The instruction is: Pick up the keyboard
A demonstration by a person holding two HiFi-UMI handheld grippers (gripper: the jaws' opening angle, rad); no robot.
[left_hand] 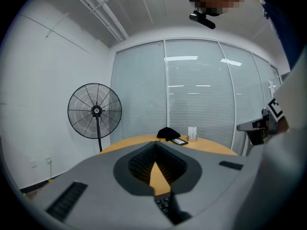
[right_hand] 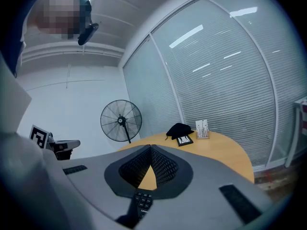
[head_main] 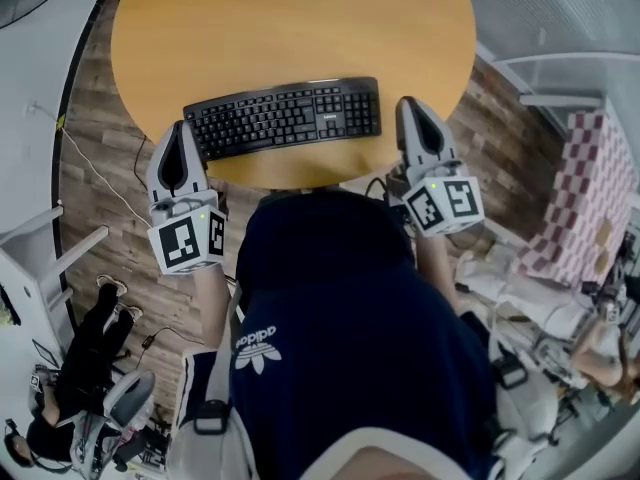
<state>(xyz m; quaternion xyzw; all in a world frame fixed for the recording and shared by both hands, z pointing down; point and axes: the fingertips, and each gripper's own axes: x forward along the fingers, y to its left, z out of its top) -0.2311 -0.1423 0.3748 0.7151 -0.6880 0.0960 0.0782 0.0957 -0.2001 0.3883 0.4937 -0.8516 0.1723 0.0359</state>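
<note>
A black keyboard (head_main: 285, 116) lies flat near the front edge of a round wooden table (head_main: 300, 18). My left gripper (head_main: 181, 128) is shut and empty, its tip just off the keyboard's left end at the table's edge. My right gripper (head_main: 408, 105) is shut and empty too, its tip just off the keyboard's right end. In the left gripper view the jaws (left_hand: 154, 146) meet at the tip, and a few keys of the keyboard (left_hand: 165, 206) show below them. The right gripper view shows the same closed jaws (right_hand: 150, 150) over the keyboard's keys (right_hand: 143, 201).
On the table's far side lie a black cloth (right_hand: 179, 129), a dark phone-like slab (right_hand: 184, 140) and a small card stand (right_hand: 203, 128). A pedestal fan (left_hand: 95, 111) stands by the glass wall. A checked cloth (head_main: 590, 198) and floor clutter sit at the right.
</note>
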